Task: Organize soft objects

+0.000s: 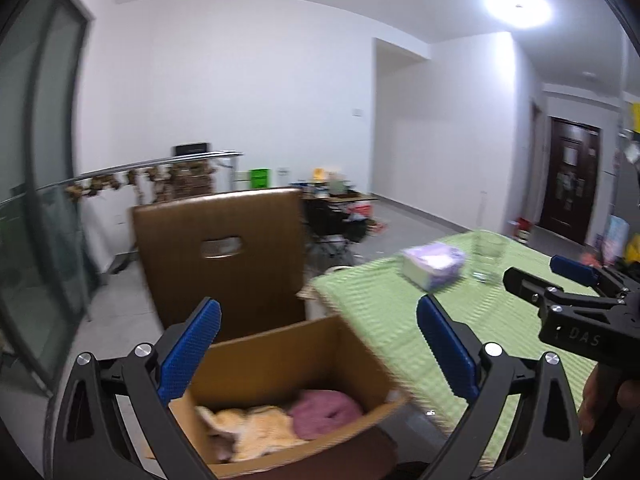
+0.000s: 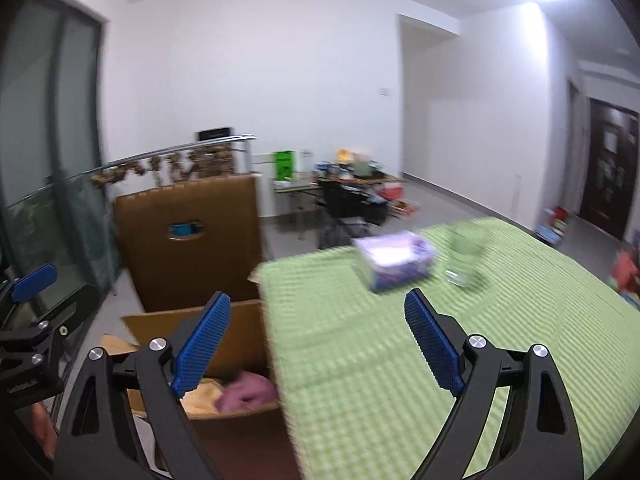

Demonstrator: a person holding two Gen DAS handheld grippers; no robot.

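An open cardboard box (image 1: 280, 360) (image 2: 236, 320) stands on the floor against the left edge of the green-clothed table (image 1: 400, 320) (image 2: 400, 340). Inside it lie a pink soft item (image 1: 326, 408) (image 2: 248, 394) and a cream-yellow soft item (image 1: 256, 428) (image 2: 204, 394). My left gripper (image 1: 318, 346) hovers open above the box with nothing between its fingers. My right gripper (image 2: 318, 338) is open too, above the table's left edge, holding nothing. In the left wrist view the right gripper (image 1: 560, 276) shows at the right edge.
A purple tissue pack (image 1: 434, 266) (image 2: 394, 260) and a clear glass (image 1: 488, 254) (image 2: 466, 258) sit far back on the table. The box's tall flap (image 1: 220, 256) (image 2: 188, 240) stands upright behind it. A glass door is on the left; cluttered furniture lies beyond.
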